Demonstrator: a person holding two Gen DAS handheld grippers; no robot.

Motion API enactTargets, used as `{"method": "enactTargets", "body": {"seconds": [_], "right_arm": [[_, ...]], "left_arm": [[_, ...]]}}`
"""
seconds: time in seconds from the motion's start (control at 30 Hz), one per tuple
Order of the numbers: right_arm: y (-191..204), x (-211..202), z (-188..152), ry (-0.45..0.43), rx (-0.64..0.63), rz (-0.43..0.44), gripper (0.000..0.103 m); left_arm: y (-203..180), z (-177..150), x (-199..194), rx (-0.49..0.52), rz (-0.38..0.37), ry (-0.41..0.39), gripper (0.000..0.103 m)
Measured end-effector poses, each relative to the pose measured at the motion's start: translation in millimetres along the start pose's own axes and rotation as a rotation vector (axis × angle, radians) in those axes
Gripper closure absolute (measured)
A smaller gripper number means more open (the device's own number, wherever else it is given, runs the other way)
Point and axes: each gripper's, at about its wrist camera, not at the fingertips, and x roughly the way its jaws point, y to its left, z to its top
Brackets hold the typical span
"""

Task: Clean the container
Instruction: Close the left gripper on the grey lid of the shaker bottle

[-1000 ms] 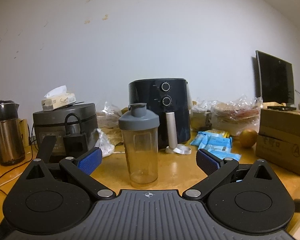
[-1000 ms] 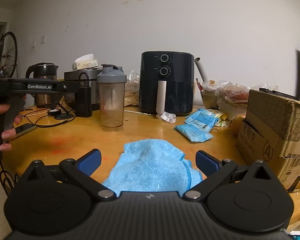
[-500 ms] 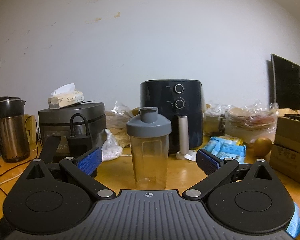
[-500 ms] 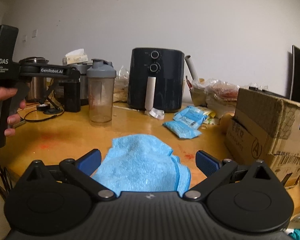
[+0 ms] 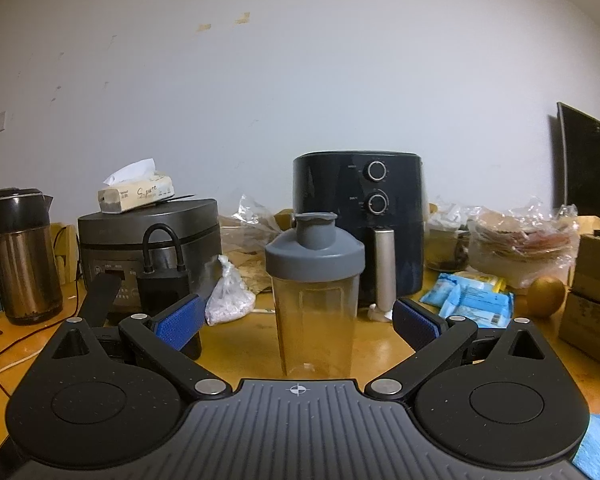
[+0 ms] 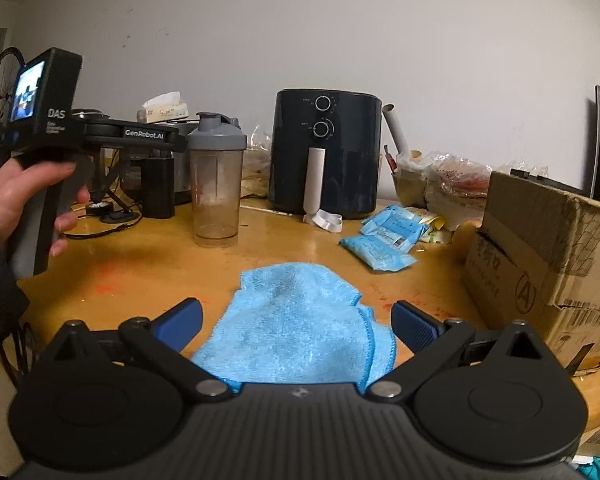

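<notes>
The left gripper (image 5: 296, 322), jaws spread wide, has been brought nearer the capped bottle (image 5: 315, 296) standing mid-bench before the air fryer (image 5: 358, 224), a grasp seeming imminent, while the right gripper (image 6: 296, 322), equally released, is held above the blue cloth (image 6: 296, 320).

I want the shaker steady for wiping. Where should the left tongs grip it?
Grip the clear plastic shaker bottle with the grey lid around its straight body below the lid, approaching head-on: it stands upright, centred between the open left tongs.
</notes>
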Motion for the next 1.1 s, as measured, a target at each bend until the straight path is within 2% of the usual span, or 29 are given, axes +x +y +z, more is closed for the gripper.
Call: {"method": "enactTargets", "body": {"seconds": [0.33,0.77,1.0,1.1], "right_arm": [[-2,0,1,0.002,0.003,0.011,0.000],[-2,0,-1,0.019,0.006,0.024,0.000],[-5,1,-2,0.024,0.006,0.027,0.000],[-6,0,-3,0.027,0.007,0.028,0.000]], "left_arm": [[-1,4,20,0.007,-0.008,0.026,0.000],[-9,11,42,0.043,-0.021,0.007,0.000],[-8,11,56,0.039,-0.008,0.011,0.000],[-9,11,57,0.050,0.021,-0.005,0.000]]}}
